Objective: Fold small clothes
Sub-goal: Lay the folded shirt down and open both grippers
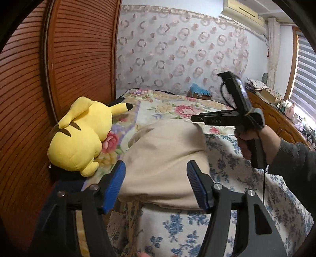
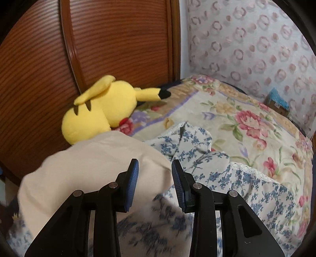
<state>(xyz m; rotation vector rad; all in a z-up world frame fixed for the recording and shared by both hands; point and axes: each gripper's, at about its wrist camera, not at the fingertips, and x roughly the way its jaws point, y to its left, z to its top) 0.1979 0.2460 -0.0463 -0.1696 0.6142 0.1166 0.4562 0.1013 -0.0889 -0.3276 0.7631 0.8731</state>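
A yellow Pikachu plush [image 1: 79, 136] lies face down at the left edge of your bed, against the slatted wooden wardrobe door [image 1: 59, 65], and it touches the far-left side of the beige garment [image 1: 162, 158] you are folding. That garment sits on the blue-flowered white cloth [image 1: 227, 168], which is bunched up to the right of it in your right wrist view, over the rose-patterned quilt [image 2: 246, 122]. The beige piece is a folded bundle whose long axis runs from near you toward the far wall, slightly to the right. Your left gripper [image 1: 156, 183] hovers over its near end with the jaws spread wide and nothing between the blue pads [image 1: 115, 187]. Your right gripper [image 2: 155, 183] has its jaws parted too, straddling the garment's right edge without pinching it; from the left camera its fingers look closed up edge-on at the far end of the bundle. Small raised lettering marks the side of that gripper body, too small to read. Beyond the bed stand a cardboard box with blue paper [image 1: 199, 91], a cluttered wooden dresser [image 1: 276, 110] and a wall air conditioner [image 1: 243, 13]
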